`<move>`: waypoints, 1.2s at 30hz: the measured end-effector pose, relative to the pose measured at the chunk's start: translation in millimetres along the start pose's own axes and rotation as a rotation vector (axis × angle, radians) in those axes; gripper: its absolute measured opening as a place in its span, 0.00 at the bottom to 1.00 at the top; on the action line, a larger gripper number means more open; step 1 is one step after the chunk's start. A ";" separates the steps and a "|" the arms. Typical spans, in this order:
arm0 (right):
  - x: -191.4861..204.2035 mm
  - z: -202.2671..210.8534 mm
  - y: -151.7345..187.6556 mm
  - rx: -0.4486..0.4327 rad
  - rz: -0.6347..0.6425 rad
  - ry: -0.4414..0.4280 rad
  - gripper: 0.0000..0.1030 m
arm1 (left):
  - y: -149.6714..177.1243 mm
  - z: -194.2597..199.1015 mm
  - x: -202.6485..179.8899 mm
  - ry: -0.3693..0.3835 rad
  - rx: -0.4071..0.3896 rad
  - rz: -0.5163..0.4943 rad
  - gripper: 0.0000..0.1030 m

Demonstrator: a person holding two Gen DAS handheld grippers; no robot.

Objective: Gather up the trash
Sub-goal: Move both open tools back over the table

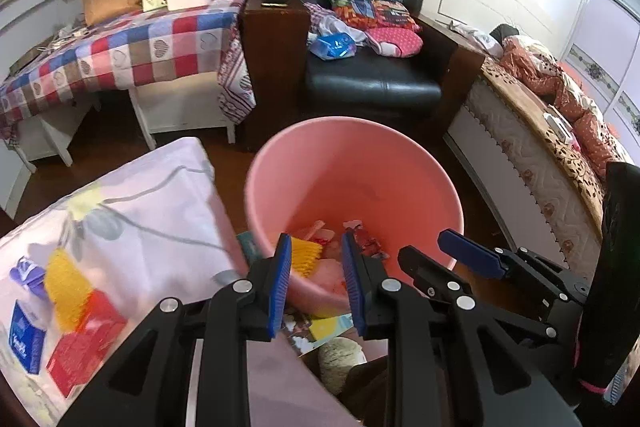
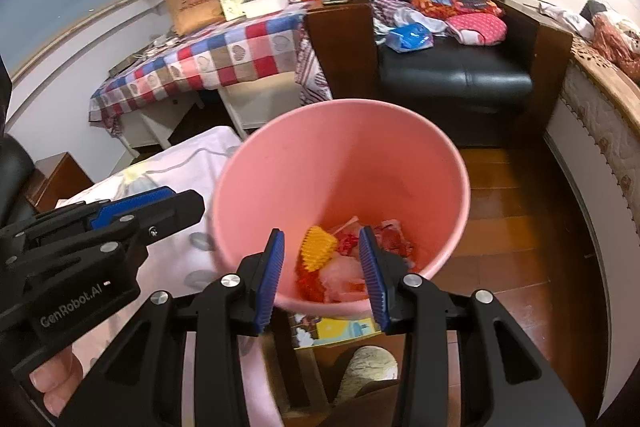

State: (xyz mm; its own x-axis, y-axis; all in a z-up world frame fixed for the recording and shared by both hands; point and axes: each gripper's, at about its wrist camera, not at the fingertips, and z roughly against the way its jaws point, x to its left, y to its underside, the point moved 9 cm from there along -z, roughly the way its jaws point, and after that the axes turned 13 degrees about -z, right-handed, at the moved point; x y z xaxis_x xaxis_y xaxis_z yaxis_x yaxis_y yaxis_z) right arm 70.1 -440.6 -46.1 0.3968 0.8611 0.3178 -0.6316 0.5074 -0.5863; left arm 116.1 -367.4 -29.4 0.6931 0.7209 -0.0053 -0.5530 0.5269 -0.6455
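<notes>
Holding yellow, red and pink scraps (image 2: 320, 251), the pink bin (image 2: 280, 187) sits below both grippers' parted, empty jaws.

The mouth of the pink bin (image 2: 340, 163) stands open at frame centre, its upper interior free above the trash (image 2: 344, 259) on its bottom. At lower left the cloth-covered surface (image 2: 188, 167) abuts the bin wall, and the left gripper (image 2: 176, 203) hangs over it just beside the rim. Bare wooden floor (image 2: 516, 211) lies free at right, bounded by the bed (image 2: 600, 147) and, above, the black armchair (image 2: 452, 79).
</notes>
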 end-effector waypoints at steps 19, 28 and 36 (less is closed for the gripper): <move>100.4 0.9 58.8 0.119 0.148 -0.127 0.38 | 87.0 75.3 86.5 -0.077 -0.010 0.078 0.31; 177.5 -10.9 78.5 0.185 0.268 -0.227 0.38 | 125.0 102.6 169.8 -0.184 0.009 0.211 0.31; 237.0 -33.4 88.7 0.258 0.359 -0.306 0.38 | 150.7 117.5 247.3 -0.277 0.037 0.346 0.31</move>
State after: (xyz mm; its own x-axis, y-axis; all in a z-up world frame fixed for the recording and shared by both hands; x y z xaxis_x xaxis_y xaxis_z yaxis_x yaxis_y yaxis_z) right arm 130.3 -192.6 -47.6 -0.0626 0.9323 0.3563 -0.8500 0.1372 -0.5085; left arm 149.8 -56.8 -38.2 0.3168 0.9485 -0.0083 -0.7503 0.2452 -0.6139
